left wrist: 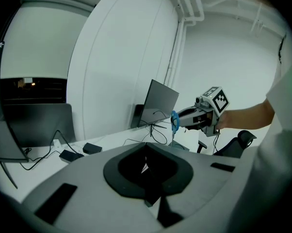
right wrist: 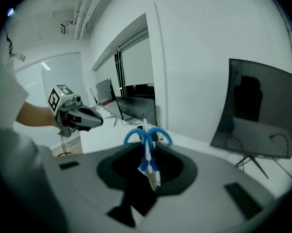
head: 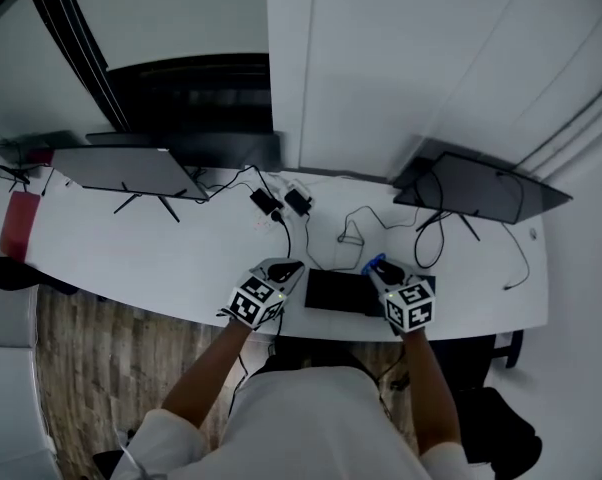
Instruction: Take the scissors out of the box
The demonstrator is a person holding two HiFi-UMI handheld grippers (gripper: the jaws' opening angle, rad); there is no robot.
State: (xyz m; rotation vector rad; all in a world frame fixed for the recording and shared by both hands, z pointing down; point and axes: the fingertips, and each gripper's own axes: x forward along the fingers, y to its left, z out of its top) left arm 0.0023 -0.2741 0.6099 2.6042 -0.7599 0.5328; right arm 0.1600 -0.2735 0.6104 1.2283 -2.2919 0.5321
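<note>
Head view. White desk (head: 161, 258) with one monitor (head: 121, 171) at its left end and a second monitor (head: 476, 190) at its right end. Cables and two black adapters (head: 281, 203) lie mid-desk. A dark rectangular object (head: 341, 293) sits at the desk's near edge. It is probably the box, though the view is too dim to confirm. Left gripper (head: 284, 270) and right gripper (head: 378, 268) are both held above the desk's near edge, one at each end of the dark rectangle. A blue spot at the right gripper's tip marks the scissors (head: 374, 265). They are clear of the rectangle and off the desk surface.

Left gripper view. The left gripper's (left wrist: 147, 171) jaws are drawn together with nothing between them. Across the desk (left wrist: 112, 137), the right gripper (left wrist: 178, 119) is held in the air. A blue scissors (left wrist: 174, 122) handle loop shows at its tip, and a thin blade line hangs down toward the desk without reaching it.

Right gripper view. The right gripper's (right wrist: 148, 159) jaws are clamped on the scissors (right wrist: 147, 144). The two blue handle loops stand out past the jaw tips, and the pale blades run back between the jaws. The frame is blurred. The left gripper (right wrist: 95, 120) is above the desk's (right wrist: 107, 130) edge, apart from the scissors. The right-end monitor (right wrist: 262, 115) stands at the desk's back.
</note>
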